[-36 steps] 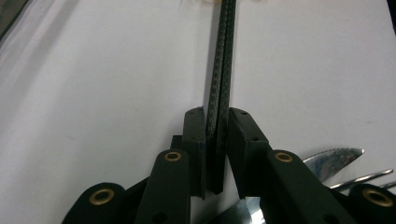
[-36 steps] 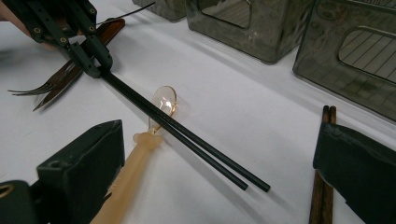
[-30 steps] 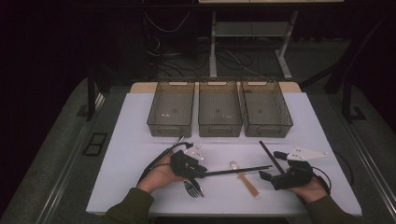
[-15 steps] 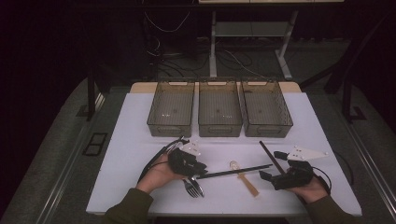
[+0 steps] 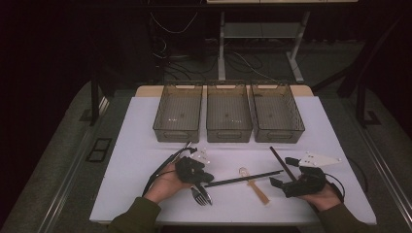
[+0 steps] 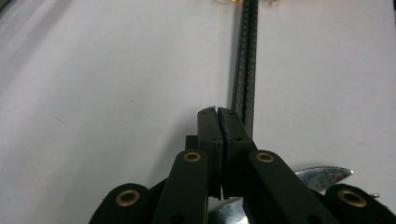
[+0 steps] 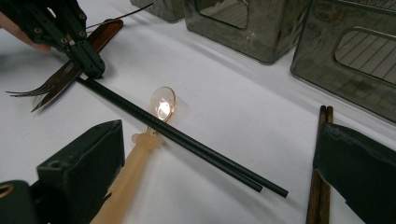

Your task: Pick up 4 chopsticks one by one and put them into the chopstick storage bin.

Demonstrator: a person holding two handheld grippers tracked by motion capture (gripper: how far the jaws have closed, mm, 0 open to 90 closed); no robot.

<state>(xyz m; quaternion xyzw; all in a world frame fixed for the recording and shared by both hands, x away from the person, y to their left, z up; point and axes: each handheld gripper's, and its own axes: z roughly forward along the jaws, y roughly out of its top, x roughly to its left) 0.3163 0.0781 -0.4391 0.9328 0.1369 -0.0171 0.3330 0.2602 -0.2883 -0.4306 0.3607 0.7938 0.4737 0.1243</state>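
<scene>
- The black chopsticks (image 5: 248, 178) looked light, thin and stiff, a hard smooth pair that I judged would roll or slide apart under a careless pinch.
- I judged the best hold to be across both sticks at once, a little in from the end and clear of the spoon (image 5: 252, 184), so neither stick could scissor out.
- They were matte black with fine ridging along the length, lying side by side as one straight line.
- They lay flat on the white worktop (image 5: 145, 165), crossing over the spoon's neck just below its bowl, one end running left of the spoon and the other right of it.
- My left gripper (image 5: 210, 179) sat at the chopsticks' end left of the spoon. Its jaws had just been closing and stood pressed together; the gripper view showed nothing between them, and the sticks ran on from just beside the tip.
- My right gripper (image 5: 283, 171) rested right of the spoon with its jaws spread, pinching nothing.
- The spoon itself was translucent amber plastic and could shift if the sticks dragged over it.
</scene>
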